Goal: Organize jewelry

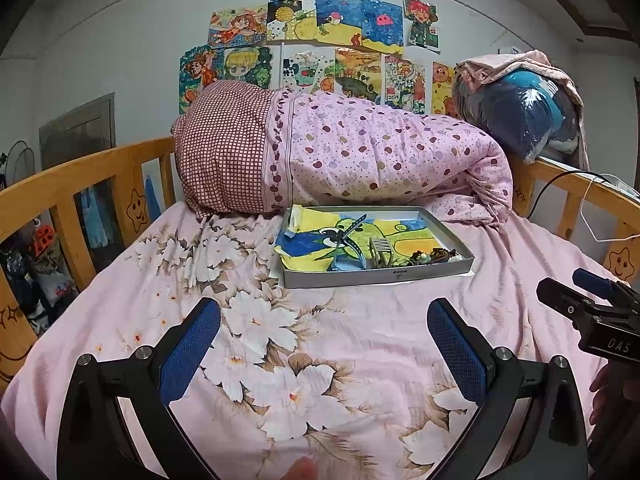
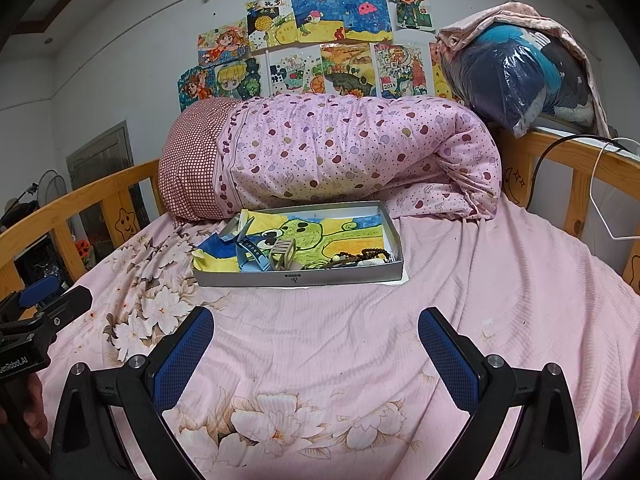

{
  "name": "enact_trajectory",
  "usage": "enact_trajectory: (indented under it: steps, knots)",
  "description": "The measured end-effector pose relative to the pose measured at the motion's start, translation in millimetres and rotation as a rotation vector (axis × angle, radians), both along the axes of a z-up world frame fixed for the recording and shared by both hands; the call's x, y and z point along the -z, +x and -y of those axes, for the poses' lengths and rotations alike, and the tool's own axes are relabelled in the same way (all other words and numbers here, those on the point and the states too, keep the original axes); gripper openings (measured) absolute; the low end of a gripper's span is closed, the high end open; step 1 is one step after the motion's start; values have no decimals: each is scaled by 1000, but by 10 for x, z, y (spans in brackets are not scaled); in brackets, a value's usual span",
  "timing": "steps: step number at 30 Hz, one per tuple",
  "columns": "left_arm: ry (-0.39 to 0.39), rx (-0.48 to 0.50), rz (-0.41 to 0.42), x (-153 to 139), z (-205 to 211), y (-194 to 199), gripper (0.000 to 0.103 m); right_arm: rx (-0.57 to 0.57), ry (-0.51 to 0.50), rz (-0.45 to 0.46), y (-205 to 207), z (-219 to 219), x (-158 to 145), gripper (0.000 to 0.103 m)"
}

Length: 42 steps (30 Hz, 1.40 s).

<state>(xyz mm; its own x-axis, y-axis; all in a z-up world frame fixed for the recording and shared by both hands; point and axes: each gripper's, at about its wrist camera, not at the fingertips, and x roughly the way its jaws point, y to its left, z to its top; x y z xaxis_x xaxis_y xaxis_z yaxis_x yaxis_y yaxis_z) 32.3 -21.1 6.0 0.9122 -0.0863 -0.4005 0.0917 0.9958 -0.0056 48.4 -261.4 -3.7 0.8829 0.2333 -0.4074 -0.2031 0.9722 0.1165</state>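
Both grippers, left (image 1: 324, 344) and right (image 2: 316, 352), hang wide and empty over a pink bed (image 2: 500, 320). At 12 o'clock sits a grey tray (image 2: 298, 278); beads (image 2: 370, 256) and watch straps (image 2: 252, 254) lie along its near edge.

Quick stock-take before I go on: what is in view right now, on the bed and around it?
tray: one, grey, mid-bed
drawing: one, yellow-blue, lining tray
watch: one, blue, in tray
clip: one, beige, beside watch
beads: dark strand, tray's right corner
quilt: one, pink, rolled behind tray
bag: one, clear, on headboard
pictures: many, on wall
left gripper: open, empty
right gripper: open, empty
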Motion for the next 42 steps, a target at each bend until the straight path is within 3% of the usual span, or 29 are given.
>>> enact_trajectory:
  steps: [42]
  knots:
    - [-3,0,-3,-20,24,-25,101,0,0,-4,6,3,-7,103]
